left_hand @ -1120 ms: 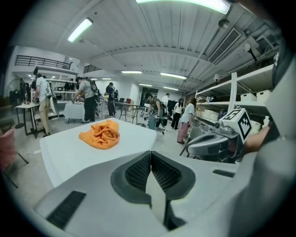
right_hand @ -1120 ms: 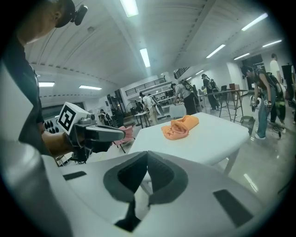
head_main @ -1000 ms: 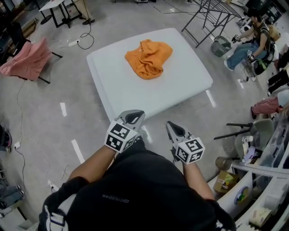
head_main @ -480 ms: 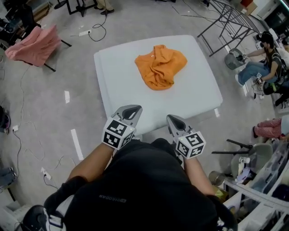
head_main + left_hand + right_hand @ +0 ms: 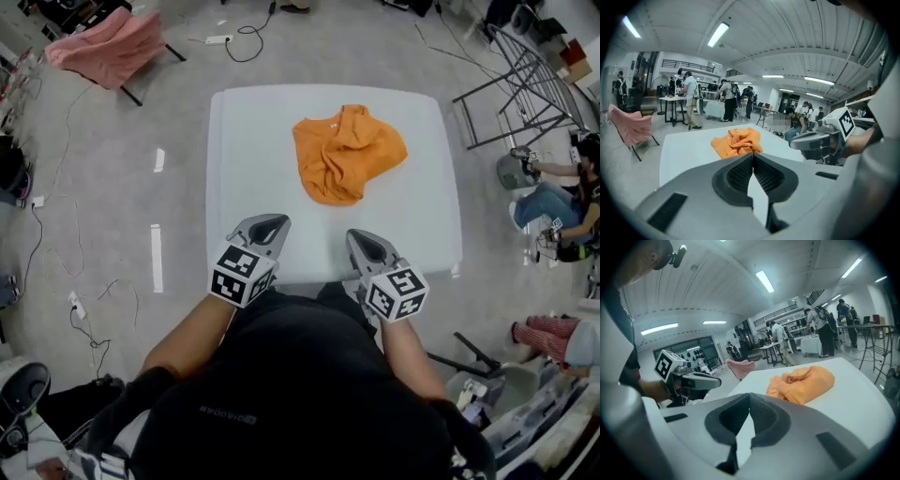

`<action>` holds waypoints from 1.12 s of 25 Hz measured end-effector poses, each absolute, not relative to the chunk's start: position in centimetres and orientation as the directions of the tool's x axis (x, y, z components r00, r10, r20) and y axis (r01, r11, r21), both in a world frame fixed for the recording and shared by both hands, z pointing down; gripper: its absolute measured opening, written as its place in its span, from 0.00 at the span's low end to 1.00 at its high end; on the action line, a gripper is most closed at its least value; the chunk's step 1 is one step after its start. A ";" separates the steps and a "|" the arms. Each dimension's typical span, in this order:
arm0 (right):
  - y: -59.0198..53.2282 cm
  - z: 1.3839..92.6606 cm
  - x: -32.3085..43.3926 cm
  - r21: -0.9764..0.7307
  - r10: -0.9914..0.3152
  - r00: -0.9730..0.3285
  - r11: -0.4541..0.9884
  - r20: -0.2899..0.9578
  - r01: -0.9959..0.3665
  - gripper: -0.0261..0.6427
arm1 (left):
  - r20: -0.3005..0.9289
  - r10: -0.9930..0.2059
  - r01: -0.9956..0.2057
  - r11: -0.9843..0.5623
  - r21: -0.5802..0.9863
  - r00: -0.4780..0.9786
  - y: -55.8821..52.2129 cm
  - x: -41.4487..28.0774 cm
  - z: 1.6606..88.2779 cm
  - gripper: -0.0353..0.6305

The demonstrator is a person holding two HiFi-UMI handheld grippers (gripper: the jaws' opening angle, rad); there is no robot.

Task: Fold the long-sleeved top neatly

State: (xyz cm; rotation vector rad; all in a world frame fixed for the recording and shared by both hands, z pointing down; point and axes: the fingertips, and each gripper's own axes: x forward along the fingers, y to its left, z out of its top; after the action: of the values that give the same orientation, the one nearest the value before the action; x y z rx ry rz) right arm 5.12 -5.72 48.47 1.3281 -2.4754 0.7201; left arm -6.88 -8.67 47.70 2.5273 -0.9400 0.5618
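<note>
Long-sleeved top [image 5: 347, 155] lies on tabletop [image 5: 253, 187], centre-right, toward the far edge. Left gripper [image 5: 265, 223] and right gripper [image 5: 362, 240] sit side by side at the near edge, well apart from it.

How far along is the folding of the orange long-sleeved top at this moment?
Done: nothing visible; the orange top lies crumpled in a heap on the white table. In hand: nothing; the left gripper and right gripper are both shut and empty, at the table's near edge, short of the cloth. Left: the whole job, likely spreading it flat, then folding sleeves and body.
</note>
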 end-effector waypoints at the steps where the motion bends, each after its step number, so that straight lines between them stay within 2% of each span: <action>1: -6.3 48.4 5.8 -0.308 -0.698 -0.574 0.485 0.428 -0.819 0.05 | 0.494 -0.528 -0.686 -0.694 0.218 0.691 -8.6 -5.9 47.7 0.06; 10: -10.5 49.7 10.7 -0.310 -0.610 -0.668 0.595 0.427 -0.742 0.05 | 0.567 -0.591 -0.781 -0.603 0.162 0.574 -9.1 -1.4 49.4 0.06; 15: -12.6 50.7 11.7 -0.292 -0.570 -0.693 0.639 0.442 -0.712 0.05 | 0.581 -0.660 -0.849 -0.516 0.111 0.477 -9.5 -2.5 49.8 0.06; 20: -14.6 50.9 9.9 -0.205 -0.534 -0.694 0.702 0.483 -0.682 0.05 | 0.588 -0.697 -0.897 -0.427 0.119 0.410 -9.0 -5.0 49.9 0.06; 22: -15.6 51.3 9.0 -0.138 -0.536 -0.670 0.719 0.514 -0.681 0.10 | 0.592 -0.696 -0.900 -0.416 0.128 0.406 -8.9 -5.6 50.3 0.06; 25: -17.2 52.7 7.2 -0.034 -0.536 -0.609 0.734 0.584 -0.679 0.26 | 0.599 -0.682 -0.896 -0.416 0.153 0.419 -8.7 -6.5 50.7 0.06; 28: -18.1 53.3 5.5 0.006 -0.535 -0.578 0.737 0.616 -0.676 0.29 | 0.605 -0.664 -0.886 -0.431 0.170 0.439 -8.3 -7.4 50.9 0.06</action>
State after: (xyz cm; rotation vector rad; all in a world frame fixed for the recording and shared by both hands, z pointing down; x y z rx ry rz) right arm 5.47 -18.05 53.34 0.9104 -2.3331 0.3059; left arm -7.36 -8.31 50.90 2.2274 -1.3036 0.6327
